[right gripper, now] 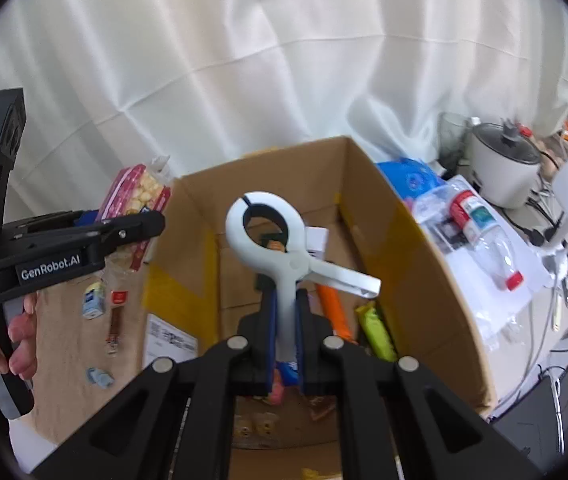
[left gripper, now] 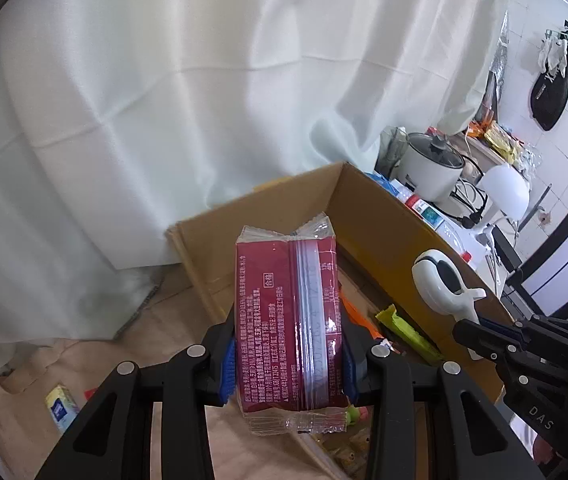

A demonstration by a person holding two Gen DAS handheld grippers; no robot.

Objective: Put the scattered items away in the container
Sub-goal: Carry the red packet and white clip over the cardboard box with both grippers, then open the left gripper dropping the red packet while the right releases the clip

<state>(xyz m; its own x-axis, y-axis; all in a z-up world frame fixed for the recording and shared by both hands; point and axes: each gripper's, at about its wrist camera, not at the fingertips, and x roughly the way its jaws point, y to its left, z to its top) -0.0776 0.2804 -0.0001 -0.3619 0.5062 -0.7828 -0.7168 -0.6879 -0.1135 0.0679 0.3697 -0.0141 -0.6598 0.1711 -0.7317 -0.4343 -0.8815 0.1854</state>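
My left gripper [left gripper: 288, 344] is shut on a dark red snack packet [left gripper: 284, 312], held upright over the near-left edge of the open cardboard box [left gripper: 367, 224]. In the right wrist view the same packet [right gripper: 140, 192] shows its puffed-snack front in the left gripper [right gripper: 152, 222], left of the box [right gripper: 284, 172]. My right gripper [right gripper: 285, 320] is shut on the handle of a white spring clamp [right gripper: 268, 236], above the box's inside. An orange packet [right gripper: 333, 312] and a green bar [right gripper: 375, 332] lie inside. The clamp [left gripper: 439, 284] and right gripper [left gripper: 483, 336] also appear at the right of the left wrist view.
On the tan tabletop left of the box lie a small blue-and-yellow carton [right gripper: 94, 300], a red tag on a strap [right gripper: 115, 312] and a pale blue piece [right gripper: 100, 376]. Right of the box are a plastic bottle [right gripper: 483, 236], a rice cooker [right gripper: 503, 168] and cables. A white curtain hangs behind.
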